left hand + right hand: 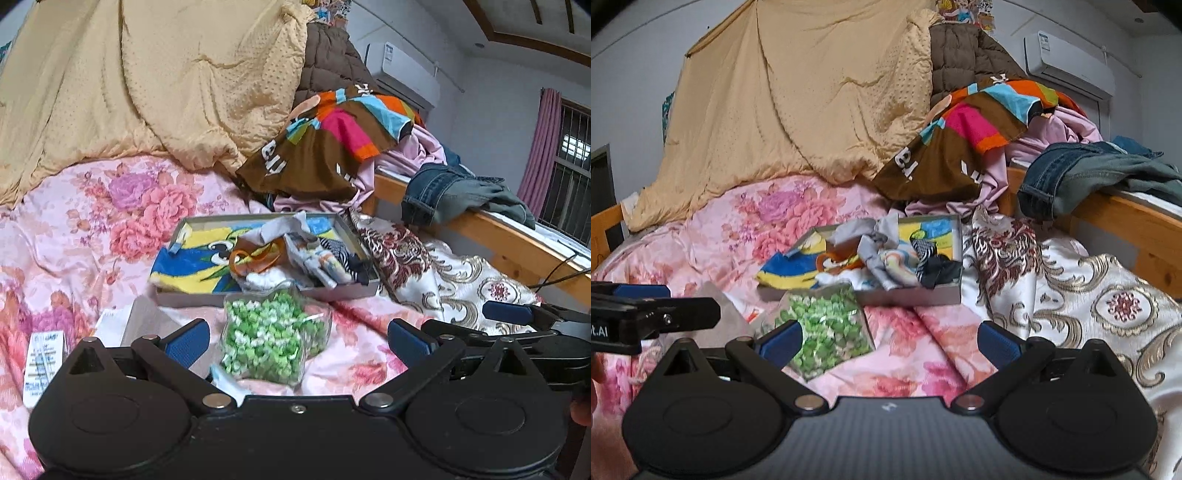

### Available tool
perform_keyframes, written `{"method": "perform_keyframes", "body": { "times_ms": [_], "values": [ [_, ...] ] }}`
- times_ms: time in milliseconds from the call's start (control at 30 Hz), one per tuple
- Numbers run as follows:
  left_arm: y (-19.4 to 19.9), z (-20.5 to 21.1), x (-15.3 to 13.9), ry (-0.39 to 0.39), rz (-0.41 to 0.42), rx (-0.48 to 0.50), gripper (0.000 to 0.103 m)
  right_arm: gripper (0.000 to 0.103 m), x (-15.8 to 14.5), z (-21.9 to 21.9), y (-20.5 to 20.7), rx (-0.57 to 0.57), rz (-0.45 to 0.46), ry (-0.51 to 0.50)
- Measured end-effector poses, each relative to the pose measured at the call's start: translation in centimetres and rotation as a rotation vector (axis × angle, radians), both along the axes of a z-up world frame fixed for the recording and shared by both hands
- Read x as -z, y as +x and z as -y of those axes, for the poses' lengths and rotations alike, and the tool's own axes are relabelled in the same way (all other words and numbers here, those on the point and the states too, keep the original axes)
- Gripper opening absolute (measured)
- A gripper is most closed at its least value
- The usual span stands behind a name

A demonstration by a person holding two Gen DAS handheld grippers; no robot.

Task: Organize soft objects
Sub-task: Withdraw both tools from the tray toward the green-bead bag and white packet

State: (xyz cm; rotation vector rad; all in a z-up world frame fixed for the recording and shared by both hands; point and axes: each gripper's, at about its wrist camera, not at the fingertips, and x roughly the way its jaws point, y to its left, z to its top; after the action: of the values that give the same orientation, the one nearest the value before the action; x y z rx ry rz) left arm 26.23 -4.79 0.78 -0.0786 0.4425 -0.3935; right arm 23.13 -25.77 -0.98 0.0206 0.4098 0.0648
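Note:
A shallow grey box lies on the pink floral bedsheet. It holds a blue-and-yellow towel, an orange strap, grey and patterned cloths and striped socks. A clear bag of green paper stars lies in front of the box. My left gripper is open, with the bag between its fingers. My right gripper is open above the sheet just right of the bag. The right gripper also shows in the left wrist view, and the left gripper shows in the right wrist view.
A tan quilt is heaped at the back. A colourful brown cloth, lilac fabric and jeans lie over a wooden bed rail. A white-and-gold brocade cloth lies at the right. A paper label lies at left.

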Motion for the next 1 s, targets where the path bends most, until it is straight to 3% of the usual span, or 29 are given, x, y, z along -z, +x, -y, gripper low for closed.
{"method": "perform_keyframes", "body": {
  "times_ms": [233, 467, 600, 867, 1000],
  "values": [
    [-1.0, -1.2, 1.4, 0.003, -0.013, -0.014, 0.102, 0.103, 1.0, -0.3, 0.4, 0.004, -0.05, -0.017],
    [-1.6, -2.5, 2.9, 0.018, -0.044, -0.012, 0.102, 0.103, 1.6, 1.9, 1.6, 0.042, -0.133, 0.116],
    [-1.8, -2.8, 4.0, 0.04, -0.066, 0.022, 0.102, 0.103, 2.2, 2.6, 2.3, 0.035, -0.208, 0.171],
    [-1.2, -3.2, 6.2, 0.079, -0.122, 0.061, 0.102, 0.103, 4.5, 1.4, 3.9, -0.027, -0.429, 0.157],
    [-0.2, -2.8, 7.1, 0.136, -0.132, 0.082, 0.102, 0.103, 5.4, 1.4, 4.3, 0.001, -0.502, 0.158]
  ]
}}
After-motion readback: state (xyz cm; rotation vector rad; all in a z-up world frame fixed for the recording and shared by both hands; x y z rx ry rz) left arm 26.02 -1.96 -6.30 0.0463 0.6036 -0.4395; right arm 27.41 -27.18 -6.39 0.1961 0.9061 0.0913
